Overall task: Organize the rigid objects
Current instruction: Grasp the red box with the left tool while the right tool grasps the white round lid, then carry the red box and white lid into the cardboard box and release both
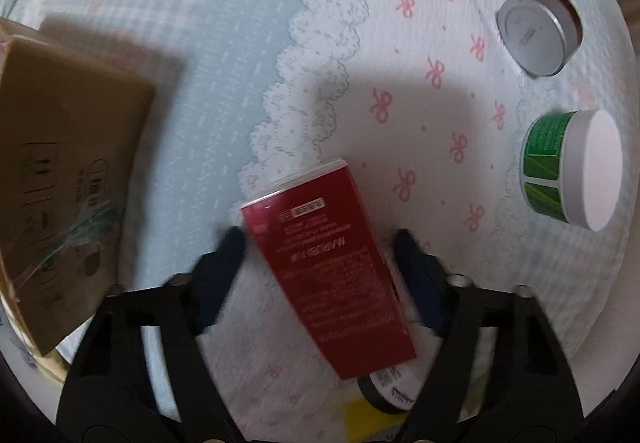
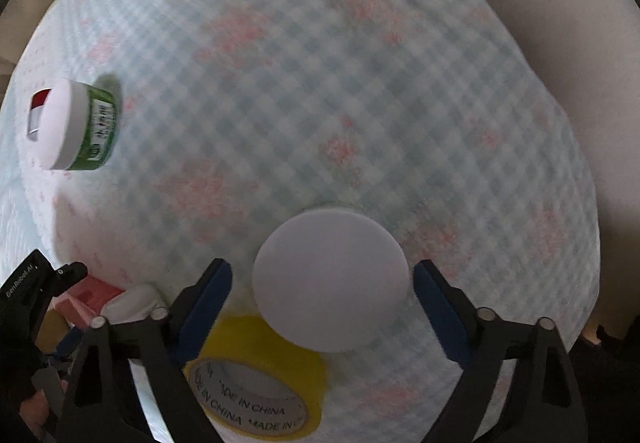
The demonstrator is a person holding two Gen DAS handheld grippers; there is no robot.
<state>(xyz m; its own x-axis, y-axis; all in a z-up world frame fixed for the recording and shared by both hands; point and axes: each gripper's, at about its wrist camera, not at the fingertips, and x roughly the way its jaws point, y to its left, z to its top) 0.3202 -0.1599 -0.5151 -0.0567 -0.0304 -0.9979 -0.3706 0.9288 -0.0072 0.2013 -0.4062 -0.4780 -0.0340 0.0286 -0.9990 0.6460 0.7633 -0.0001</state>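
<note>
In the left wrist view a red carton (image 1: 332,267) lies between the fingers of my left gripper (image 1: 320,243); the jaws are open with a gap on each side. A green jar with a white lid (image 1: 572,167) and a red jar with a silver lid (image 1: 540,31) lie to the right. A tan box (image 1: 64,171) sits at the left. In the right wrist view a white round lid (image 2: 332,279) sits between the fingers of my right gripper (image 2: 324,279), jaws open and not touching it. A yellow tape roll (image 2: 256,379) lies just below.
The surface is a blue checked cloth with pink bows and a lace-print border (image 1: 304,83). In the right wrist view the green jar (image 2: 80,123) lies at the far left, and a pink item (image 2: 92,295) and the other gripper (image 2: 32,291) show at the lower left.
</note>
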